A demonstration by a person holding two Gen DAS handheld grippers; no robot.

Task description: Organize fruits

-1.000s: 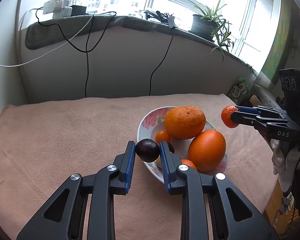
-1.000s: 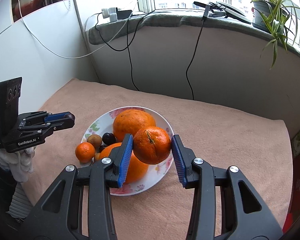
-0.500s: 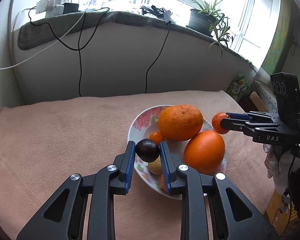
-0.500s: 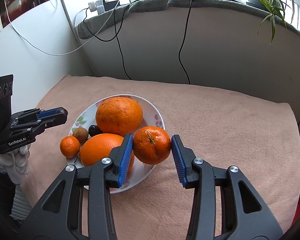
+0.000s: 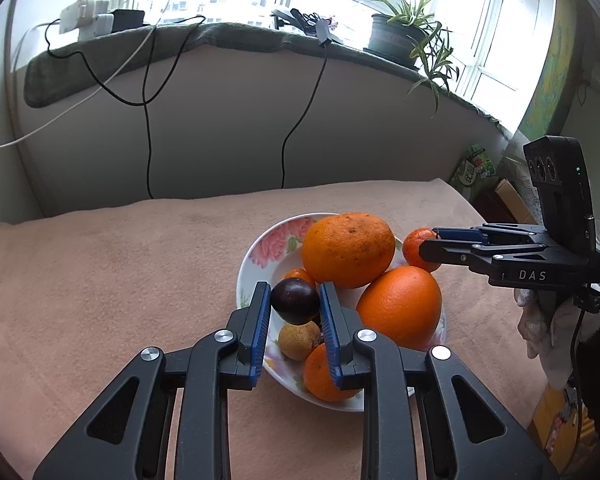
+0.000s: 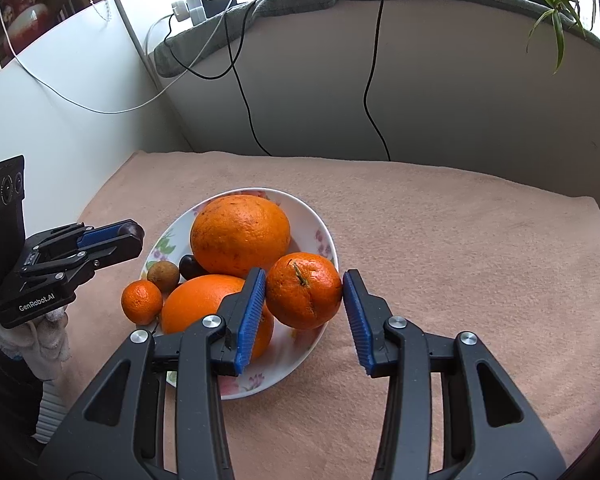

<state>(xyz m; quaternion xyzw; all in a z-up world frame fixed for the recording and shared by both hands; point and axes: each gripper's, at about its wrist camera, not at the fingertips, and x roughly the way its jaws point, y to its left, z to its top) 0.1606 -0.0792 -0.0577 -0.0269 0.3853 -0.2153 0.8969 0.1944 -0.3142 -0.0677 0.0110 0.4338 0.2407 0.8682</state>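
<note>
Here, my left gripper pinched a small dark purple round plum between its blue pads, held above the near rim of the white floral ceramic bowl. My right gripper clamped a wrinkled orange mandarin over the bowl's right edge, its stem end tilted up toward the camera. Inside the bowl, a large rough-skinned orange lay with its long axis left to right, touching a smooth oval orange whose long axis slanted. A small brown round fruit and a small tangerine sat at the bowl's left. The bowl stood on a pink fleece cloth.
</note>
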